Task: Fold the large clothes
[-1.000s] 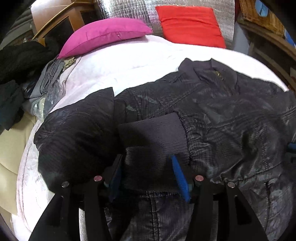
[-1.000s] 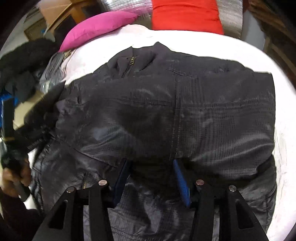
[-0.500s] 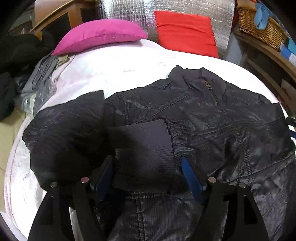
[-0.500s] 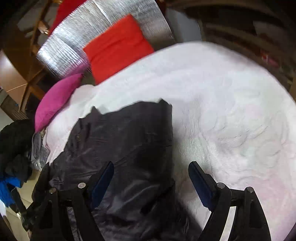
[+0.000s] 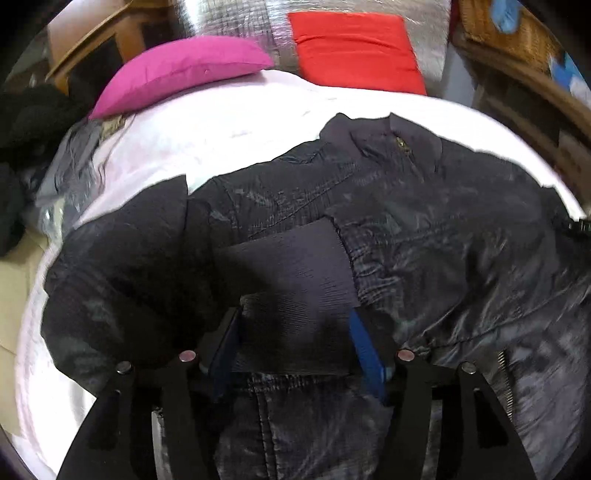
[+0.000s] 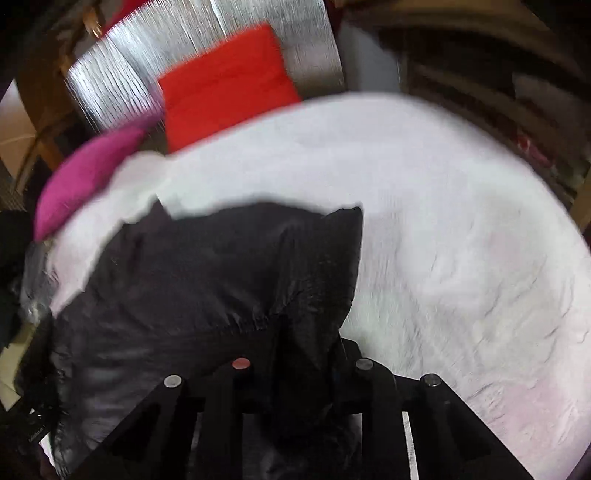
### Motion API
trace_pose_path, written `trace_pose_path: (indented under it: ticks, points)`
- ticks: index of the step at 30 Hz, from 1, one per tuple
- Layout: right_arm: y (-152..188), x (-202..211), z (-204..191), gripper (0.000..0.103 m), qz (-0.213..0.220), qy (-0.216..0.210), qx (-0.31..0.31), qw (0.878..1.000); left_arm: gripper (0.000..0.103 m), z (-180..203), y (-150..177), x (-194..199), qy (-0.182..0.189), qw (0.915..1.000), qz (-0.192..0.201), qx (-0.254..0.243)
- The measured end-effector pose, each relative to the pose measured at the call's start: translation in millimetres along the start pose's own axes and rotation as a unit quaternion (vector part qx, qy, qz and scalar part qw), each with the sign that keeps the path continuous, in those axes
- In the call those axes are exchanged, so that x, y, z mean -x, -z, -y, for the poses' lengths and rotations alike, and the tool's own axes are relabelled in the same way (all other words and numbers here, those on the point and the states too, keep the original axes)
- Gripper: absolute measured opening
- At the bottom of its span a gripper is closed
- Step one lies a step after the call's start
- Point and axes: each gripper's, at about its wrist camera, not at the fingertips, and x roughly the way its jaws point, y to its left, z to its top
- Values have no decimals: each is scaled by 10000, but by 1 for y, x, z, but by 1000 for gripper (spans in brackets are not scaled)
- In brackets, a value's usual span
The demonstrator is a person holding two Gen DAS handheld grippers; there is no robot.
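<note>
A dark jacket (image 5: 424, 229) lies spread on a white bed cover (image 5: 229, 140), its collar and zip pull toward the far pillows. One sleeve is folded across the chest, and its ribbed cuff (image 5: 291, 280) lies flat on the jacket front, directly ahead of the left tongs (image 5: 295, 343). The left tongs point steeply down at the garment; their jaws are closing, with the cuff lying between the two blue pads (image 5: 364, 347), and the pads stand at the cuff's two side edges, where a press on the cloth cannot be confirmed. The right tongs (image 6: 295, 354) are at the jacket's right edge, as seen in the right wrist view, and their jaws are closing on a bunched fold of the shiny black cloth (image 6: 306, 325); the fold rises up between the fingers and hides the pads, so the cloth reads as gripped. That view is blurred. To the right of the gathered jacket the bed cover (image 6: 461, 240) is bare and wrinkled. At the head of the bed lie a pink pillow (image 5: 177, 74) and a red pillow (image 5: 354, 48), both against a silver quilted backing (image 5: 266, 22). A heap of grey and black clothes (image 5: 48, 177) sits off the bed's left side. A wicker basket (image 5: 506, 33) stands on wooden furniture at the upper right.
</note>
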Motion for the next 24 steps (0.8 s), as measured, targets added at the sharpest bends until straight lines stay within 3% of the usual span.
trace_pose_path:
  ticks: [4, 5, 6, 8, 9, 13, 19, 20, 24]
  points:
    - [-8, 19, 3, 31, 78, -259, -374, 9989, 63, -8, -1, 10, 131, 9998, 60, 154]
    - [-9, 27, 4, 44, 171, -329, -444, 9983, 64, -12, 0, 13, 154, 9996, 73, 211]
    - [-9, 37, 4, 72, 333, -345, -473, 9977, 64, -14, 1, 15, 156, 9995, 97, 250]
    - [-8, 54, 3, 84, 717, -342, -501, 9956, 64, -19, 2, 23, 167, 9992, 190, 309]
    - [-6, 66, -2, 84, 1017, -310, -408, 9935, 64, -23, 2, 30, 194, 9988, 281, 348]
    - [1, 90, -25, 84, 1370, -601, -122, 9887, 72, -40, 1, 55, 299, 9953, 719, 579]
    - [23, 76, -90, 82, 829, -1485, 698, 9830, 82, -104, 11, 87, 165, 9796, 1377, 1455]
    - [26, 70, -101, 77, 736, -1533, 805, 9821, 85, -122, 14, 88, 125, 9746, 1419, 1729]
    - [46, 41, -148, 39, 236, -1492, 1373, 9789, 85, -176, 27, 79, 153, 9590, 1268, 2530]
